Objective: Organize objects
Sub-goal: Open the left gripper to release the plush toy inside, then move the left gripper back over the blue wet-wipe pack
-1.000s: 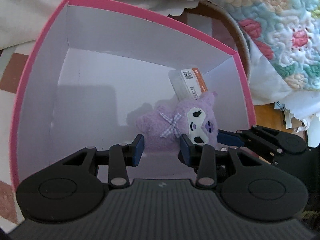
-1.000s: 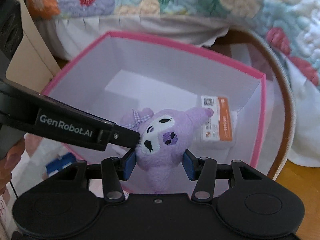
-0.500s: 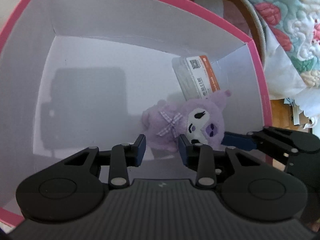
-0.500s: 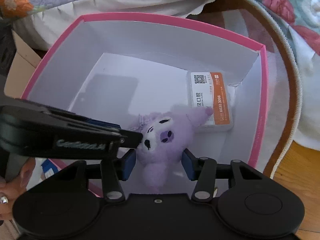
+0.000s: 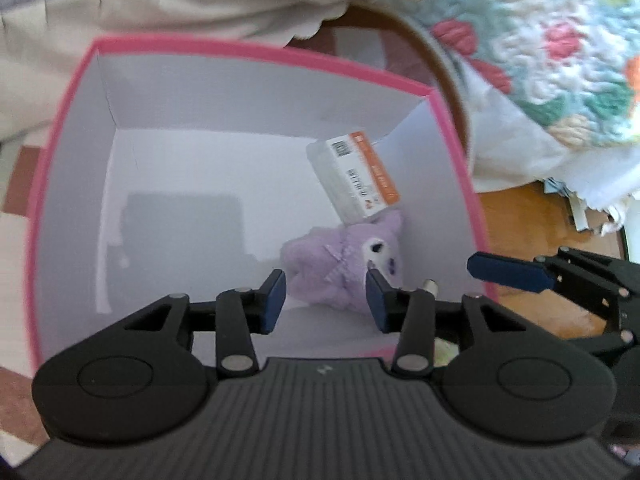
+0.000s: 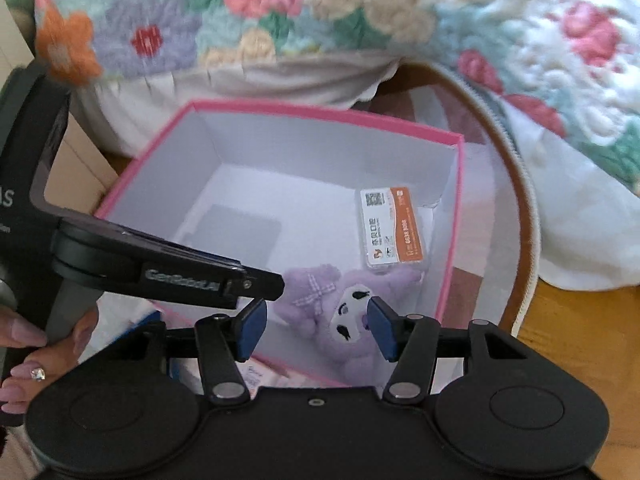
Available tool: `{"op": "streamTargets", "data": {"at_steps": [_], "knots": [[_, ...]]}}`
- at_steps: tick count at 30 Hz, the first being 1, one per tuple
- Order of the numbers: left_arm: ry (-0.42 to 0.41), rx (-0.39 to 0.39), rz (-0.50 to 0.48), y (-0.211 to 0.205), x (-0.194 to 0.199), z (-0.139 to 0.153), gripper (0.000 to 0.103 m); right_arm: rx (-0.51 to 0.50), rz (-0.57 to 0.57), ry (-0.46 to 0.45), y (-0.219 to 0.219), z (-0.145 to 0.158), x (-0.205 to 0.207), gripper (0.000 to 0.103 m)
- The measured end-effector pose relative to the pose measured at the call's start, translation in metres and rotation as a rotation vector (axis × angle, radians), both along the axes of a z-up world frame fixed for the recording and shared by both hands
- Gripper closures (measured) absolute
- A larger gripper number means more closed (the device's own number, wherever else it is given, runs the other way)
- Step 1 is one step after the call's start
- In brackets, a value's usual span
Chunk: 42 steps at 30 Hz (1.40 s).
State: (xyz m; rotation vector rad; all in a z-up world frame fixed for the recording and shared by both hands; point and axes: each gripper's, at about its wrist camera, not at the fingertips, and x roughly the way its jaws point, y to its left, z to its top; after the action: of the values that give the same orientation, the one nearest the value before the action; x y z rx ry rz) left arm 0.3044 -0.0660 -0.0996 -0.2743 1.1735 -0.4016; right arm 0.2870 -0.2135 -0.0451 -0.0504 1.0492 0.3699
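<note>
A purple plush toy [image 5: 344,264] lies on the floor of a pink box with a white inside [image 5: 192,168], near its right wall. The plush also shows in the right wrist view [image 6: 344,312], lying in the box [image 6: 304,160]. A white and orange card pack [image 5: 354,178] lies beside the plush; it also shows in the right wrist view [image 6: 394,226]. My left gripper [image 5: 326,306] is open and empty above the box's near edge. My right gripper [image 6: 316,330] is open and empty above the plush, not touching it.
A flowered quilt [image 6: 360,20] hangs behind the box. A round brown-rimmed tray [image 6: 524,240] lies under the box's right side. Wooden floor [image 5: 532,232] shows at right. A hand [image 6: 24,344] grips the left tool.
My right gripper has let go of the plush, which now lies in the box. Both grippers have pulled back and up from the box.
</note>
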Motion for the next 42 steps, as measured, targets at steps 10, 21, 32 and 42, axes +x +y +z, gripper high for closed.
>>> {"op": "streamTargets", "data": {"at_steps": [10,21,32,42], "knots": [[-0.079,0.075,-0.046,0.007,-0.045,0.077,0.046,0.066,0.031,-0.118,-0.008,0.075,-0.055,0.039],[-0.103,0.174,-0.048,0.054,-0.121,0.131,0.042,-0.023,0.202,-0.177,0.023,0.148,-0.125,0.032],[-0.174,0.188,-0.008,0.103,-0.186,0.120,0.042,0.121,0.242,-0.115,0.063,0.132,-0.191,0.031],[-0.150,0.155,0.007,0.121,-0.184,0.067,0.042,0.259,0.113,0.028,0.071,0.064,-0.201,0.028]]}}
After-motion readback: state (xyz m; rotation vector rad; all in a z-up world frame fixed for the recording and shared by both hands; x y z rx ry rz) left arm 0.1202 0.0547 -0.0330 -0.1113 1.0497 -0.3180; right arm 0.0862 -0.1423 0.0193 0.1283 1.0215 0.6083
